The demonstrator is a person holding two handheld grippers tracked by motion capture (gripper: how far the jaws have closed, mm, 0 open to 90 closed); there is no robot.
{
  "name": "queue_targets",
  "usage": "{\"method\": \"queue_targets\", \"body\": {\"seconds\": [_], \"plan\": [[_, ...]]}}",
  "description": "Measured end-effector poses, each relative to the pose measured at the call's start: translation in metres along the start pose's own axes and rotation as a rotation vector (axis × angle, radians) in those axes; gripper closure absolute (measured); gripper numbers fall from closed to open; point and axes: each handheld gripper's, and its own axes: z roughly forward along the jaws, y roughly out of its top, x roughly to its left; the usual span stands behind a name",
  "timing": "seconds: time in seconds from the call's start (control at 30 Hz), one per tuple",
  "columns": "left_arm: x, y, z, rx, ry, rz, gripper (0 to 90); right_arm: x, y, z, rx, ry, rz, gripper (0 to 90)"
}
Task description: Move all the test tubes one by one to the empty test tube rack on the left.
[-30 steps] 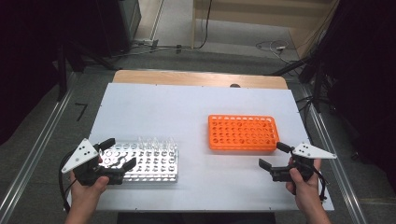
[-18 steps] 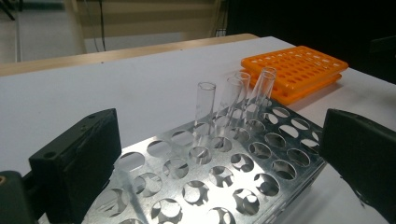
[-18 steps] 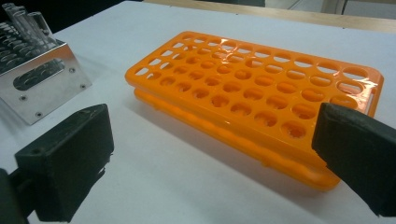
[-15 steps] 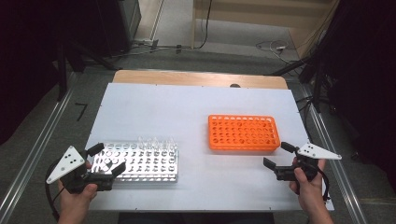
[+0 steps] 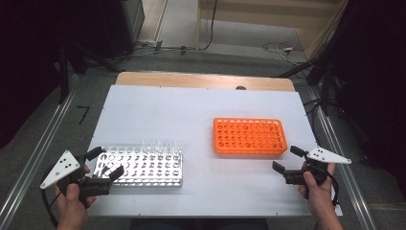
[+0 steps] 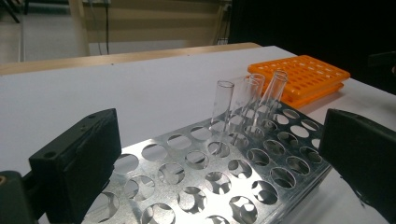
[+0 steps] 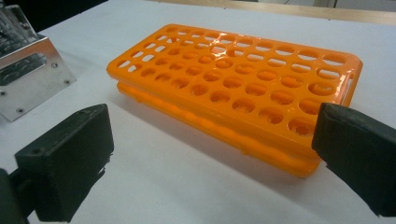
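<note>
Two grippers, both with jaws spread and holding nothing: the left gripper (image 5: 104,163) sits at the near left end of the metal rack (image 5: 143,173), whose far row carries a few glass tubes (image 6: 223,107); the right gripper (image 5: 287,159) rests just beside the orange rack (image 5: 248,136)

white table (image 5: 191,110) | metal rack (image 5: 143,167) near left | orange rack (image 5: 249,136) right | racks well apart
</note>
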Motion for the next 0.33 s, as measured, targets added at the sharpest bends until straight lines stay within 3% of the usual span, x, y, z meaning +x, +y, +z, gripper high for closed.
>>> {"method": "queue_targets", "body": {"seconds": [0.33], "plan": [[-0.0020, -0.0007, 0.0031, 0.012, 0.001, 0.011, 0.0, -0.0004, 0.0000, 0.0000, 0.001, 0.003, -0.010, 0.0]]}}
